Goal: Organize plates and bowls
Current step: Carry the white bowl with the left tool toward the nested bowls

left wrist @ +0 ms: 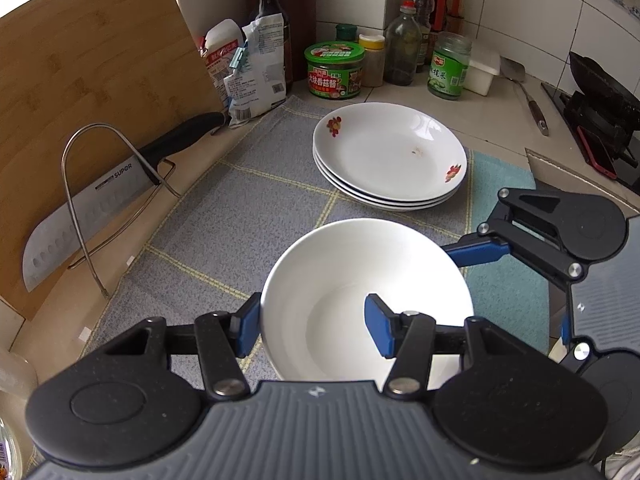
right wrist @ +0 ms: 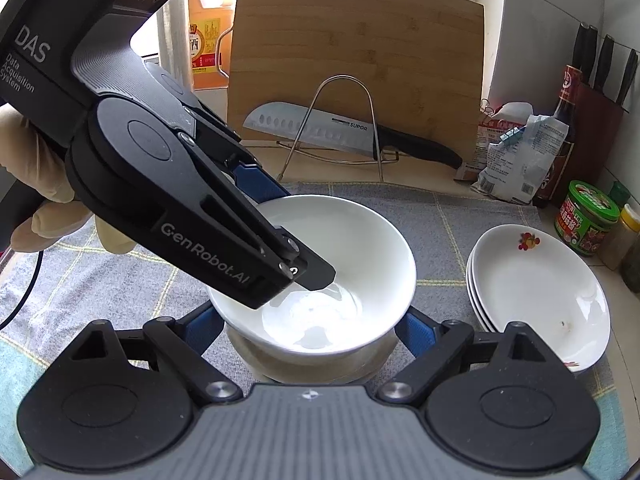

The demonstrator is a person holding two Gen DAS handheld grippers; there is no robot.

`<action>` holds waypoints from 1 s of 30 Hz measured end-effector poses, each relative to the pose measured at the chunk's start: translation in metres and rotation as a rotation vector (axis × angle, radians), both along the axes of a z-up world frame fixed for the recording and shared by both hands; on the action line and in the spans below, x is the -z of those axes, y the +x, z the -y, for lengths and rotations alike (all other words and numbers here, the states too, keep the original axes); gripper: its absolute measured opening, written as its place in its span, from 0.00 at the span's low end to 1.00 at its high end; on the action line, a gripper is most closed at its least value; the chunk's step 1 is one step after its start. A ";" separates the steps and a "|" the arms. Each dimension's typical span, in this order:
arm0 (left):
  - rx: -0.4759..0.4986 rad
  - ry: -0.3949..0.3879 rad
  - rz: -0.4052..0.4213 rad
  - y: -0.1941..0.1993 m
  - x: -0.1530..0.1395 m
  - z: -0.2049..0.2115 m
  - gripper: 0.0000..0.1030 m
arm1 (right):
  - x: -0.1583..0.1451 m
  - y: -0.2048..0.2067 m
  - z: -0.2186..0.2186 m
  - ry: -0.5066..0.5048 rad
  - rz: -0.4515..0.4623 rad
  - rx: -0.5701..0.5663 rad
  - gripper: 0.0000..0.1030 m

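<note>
left claw (left wrist: 316, 330) pinching the near wall of the white bowl (left wrist: 368, 296), one pad inside, one outside. right claw (right wrist: 308, 332) spread wide round the lower bowl (right wrist: 308, 364), pads close to its sides. top bowl sitting in the lower one on the checked cloth (left wrist: 224, 208) on the bench, near the plate stack (left wrist: 390, 156). best to lower slow and straight, keep level, let go only when snug.

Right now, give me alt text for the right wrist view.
The left gripper pinches the rim of a white bowl on a checked cloth, while the right gripper straddles the bowl's base. Stacked white plates sit right; a knife rests against a cutting board behind.
</note>
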State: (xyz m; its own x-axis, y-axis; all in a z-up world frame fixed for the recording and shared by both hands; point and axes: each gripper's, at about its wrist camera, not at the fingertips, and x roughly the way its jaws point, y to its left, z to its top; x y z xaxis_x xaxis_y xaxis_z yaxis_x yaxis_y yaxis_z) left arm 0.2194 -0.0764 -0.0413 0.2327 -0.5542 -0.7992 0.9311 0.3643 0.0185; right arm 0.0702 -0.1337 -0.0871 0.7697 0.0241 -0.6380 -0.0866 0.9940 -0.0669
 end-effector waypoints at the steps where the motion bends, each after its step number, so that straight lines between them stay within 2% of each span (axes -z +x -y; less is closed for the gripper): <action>1: -0.001 0.000 -0.003 0.000 0.000 0.001 0.52 | 0.000 0.000 0.000 0.000 -0.001 0.001 0.91; 27: -0.015 -0.014 -0.027 0.003 0.007 0.003 0.52 | 0.002 -0.001 0.004 0.026 -0.009 0.011 0.92; 30: -0.023 -0.033 -0.023 0.004 0.008 0.001 0.55 | 0.003 0.000 0.003 0.024 -0.002 0.001 0.98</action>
